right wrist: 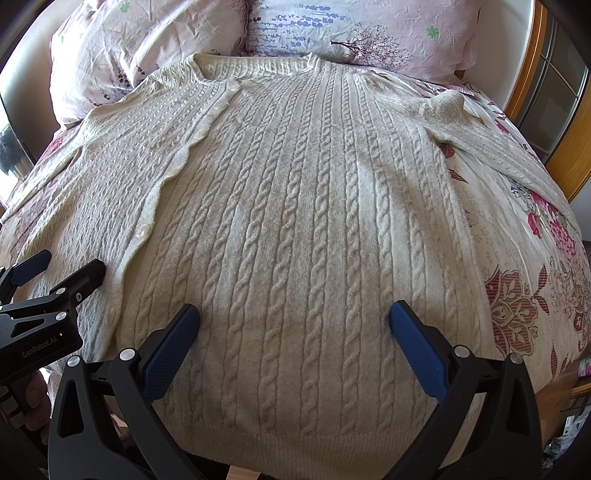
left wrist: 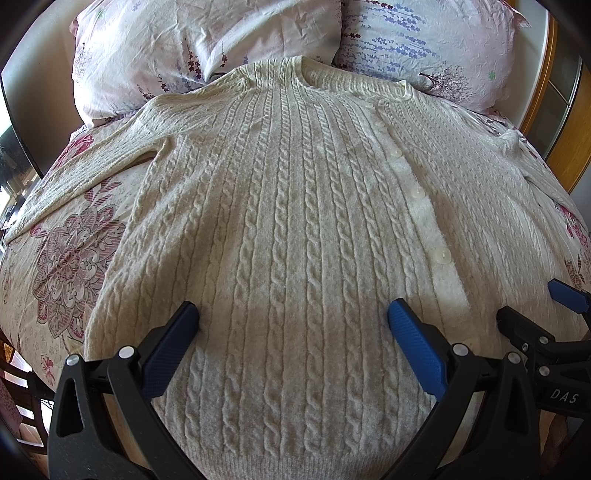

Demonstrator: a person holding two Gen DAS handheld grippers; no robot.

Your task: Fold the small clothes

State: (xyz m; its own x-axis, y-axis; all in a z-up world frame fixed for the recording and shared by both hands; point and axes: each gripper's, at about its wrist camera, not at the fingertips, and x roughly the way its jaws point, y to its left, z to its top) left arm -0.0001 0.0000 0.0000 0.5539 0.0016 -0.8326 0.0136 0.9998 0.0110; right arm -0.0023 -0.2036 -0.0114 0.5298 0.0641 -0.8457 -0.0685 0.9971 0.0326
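A cream cable-knit cardigan (left wrist: 295, 192) (right wrist: 303, 206) lies flat and buttoned on the bed, neckline toward the pillows, both sleeves spread to the sides. Its button band (left wrist: 417, 192) (right wrist: 177, 166) runs down the front. My left gripper (left wrist: 293, 314) is open above the lower left half near the hem, nothing between its blue pads. My right gripper (right wrist: 295, 314) is open over the lower right half, also empty. Each gripper shows in the other's view: the right gripper (left wrist: 535, 306) at the right edge, the left gripper (right wrist: 62, 266) at the left edge.
Floral bedding (left wrist: 66, 251) (right wrist: 524, 258) covers the bed. Two pillows (left wrist: 207, 40) (right wrist: 362, 29) lie at the head. A wooden frame with glass (right wrist: 554, 103) stands to the right. The bed's near edge sits just under the hem.
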